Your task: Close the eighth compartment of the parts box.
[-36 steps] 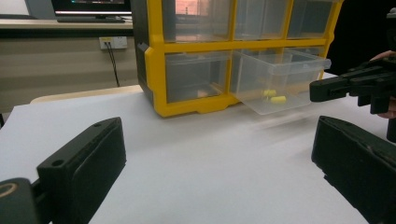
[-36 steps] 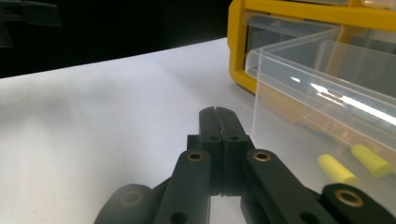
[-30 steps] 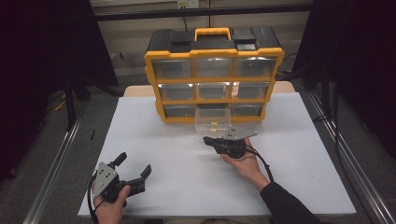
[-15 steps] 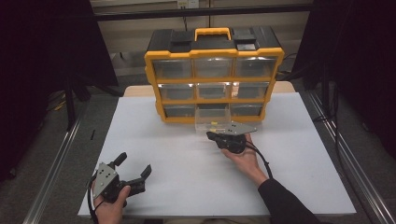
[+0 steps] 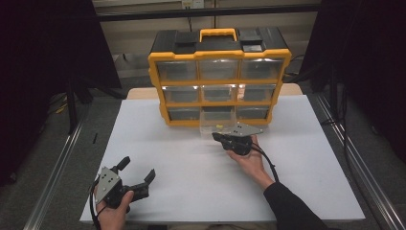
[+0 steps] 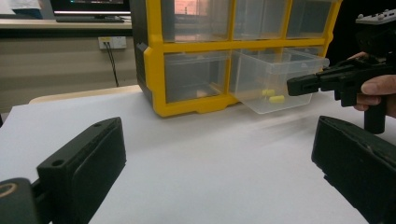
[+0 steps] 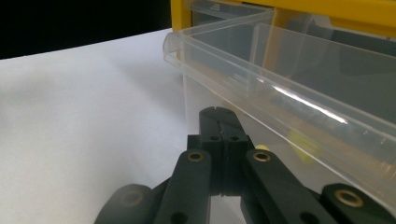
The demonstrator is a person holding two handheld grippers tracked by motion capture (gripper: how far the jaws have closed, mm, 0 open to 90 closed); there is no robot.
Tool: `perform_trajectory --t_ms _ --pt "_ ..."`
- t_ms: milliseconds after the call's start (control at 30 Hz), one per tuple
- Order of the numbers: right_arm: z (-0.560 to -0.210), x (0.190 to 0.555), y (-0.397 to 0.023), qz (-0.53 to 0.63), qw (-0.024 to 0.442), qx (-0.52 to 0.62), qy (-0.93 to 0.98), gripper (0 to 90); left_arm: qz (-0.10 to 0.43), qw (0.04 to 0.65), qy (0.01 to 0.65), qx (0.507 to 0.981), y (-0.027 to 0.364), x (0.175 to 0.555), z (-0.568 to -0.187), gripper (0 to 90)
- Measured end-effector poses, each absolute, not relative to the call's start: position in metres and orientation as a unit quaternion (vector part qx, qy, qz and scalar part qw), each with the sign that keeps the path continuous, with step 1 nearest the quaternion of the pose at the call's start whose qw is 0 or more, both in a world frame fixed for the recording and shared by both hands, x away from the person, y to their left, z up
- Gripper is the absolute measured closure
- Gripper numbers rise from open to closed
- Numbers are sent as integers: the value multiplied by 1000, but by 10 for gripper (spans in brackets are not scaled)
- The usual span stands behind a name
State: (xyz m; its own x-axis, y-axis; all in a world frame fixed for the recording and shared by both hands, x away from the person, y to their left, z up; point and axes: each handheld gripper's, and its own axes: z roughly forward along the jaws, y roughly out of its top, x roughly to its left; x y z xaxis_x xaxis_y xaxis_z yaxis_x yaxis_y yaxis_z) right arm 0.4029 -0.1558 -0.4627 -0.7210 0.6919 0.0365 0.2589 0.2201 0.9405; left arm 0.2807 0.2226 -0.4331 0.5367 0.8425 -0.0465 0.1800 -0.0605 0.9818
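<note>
clear drawer [image 5: 218,122] juts from the yellow organizer [image 5: 219,76]; right tool [image 5: 219,137] pressed together at its front wall, left tool [image 5: 136,168] spread apart over the bench [image 5: 191,182].

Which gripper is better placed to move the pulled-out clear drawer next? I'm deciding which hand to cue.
Probably the right gripper: its shut jaws sit against the front of the clear drawer of the yellow organizer. The left gripper hangs open near the table's front edge.

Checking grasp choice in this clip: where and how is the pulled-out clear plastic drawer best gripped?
Grip the clear plastic drawer by its front wall's thickened top lip, coming from the front, one jaw inside and one outside. It sticks out of the yellow organizer's bottom row with its top open, so that lip is free. The right claw, shut, sits against the front wall below it.
</note>
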Motion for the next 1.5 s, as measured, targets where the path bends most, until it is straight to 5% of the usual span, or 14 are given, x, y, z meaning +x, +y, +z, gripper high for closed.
perform_trajectory --t_ms 1500 --pt "-458 417 -151 538 217 314 752 900 293 566 383 668 223 281 -433 31"
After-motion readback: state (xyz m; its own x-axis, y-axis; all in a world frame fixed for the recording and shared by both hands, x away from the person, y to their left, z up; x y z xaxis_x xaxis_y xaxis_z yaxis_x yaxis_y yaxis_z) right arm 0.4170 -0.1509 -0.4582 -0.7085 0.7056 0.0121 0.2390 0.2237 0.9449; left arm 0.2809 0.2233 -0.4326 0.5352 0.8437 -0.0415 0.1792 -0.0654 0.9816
